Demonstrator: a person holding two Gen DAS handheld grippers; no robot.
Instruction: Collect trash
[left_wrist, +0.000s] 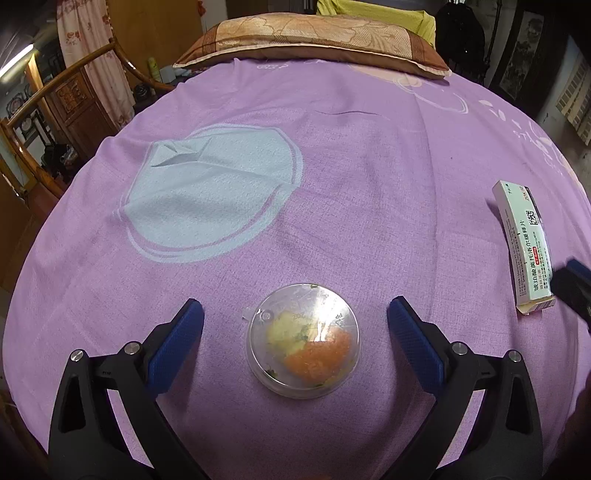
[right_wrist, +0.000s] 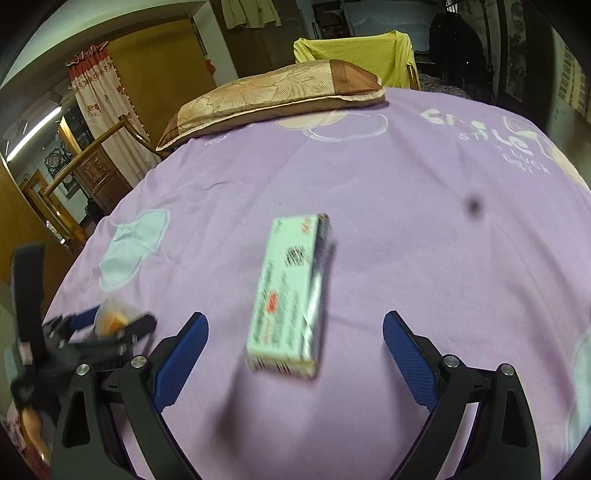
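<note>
We had both claws spread wide and gripping nothing. Our left claw (left_wrist: 295, 325) straddled a small clear cup (left_wrist: 302, 341) that sat on the purple bedspread (left_wrist: 369, 166), with yellow and orange scraps showing inside it. Our right claw (right_wrist: 295, 332) framed a pale green medicine box (right_wrist: 290, 295) lying flat on the same spread, near the cup but apart from it.

We judged the cup the greater risk: thin plastic could buckle or squirt out from between the pads if we squeezed hard, and the soft bed gave little to press against. A tilt might also have spilled the scraps, since we could not tell whether it was sealed. The box, if nipped at one end, could have swung or slipped.

The box's long axis ran away from our right claw, leaning a little to the right; its near end looked like a flap, though motion blur left that unsure. The cup was round, with no long axis to speak of.
</note>
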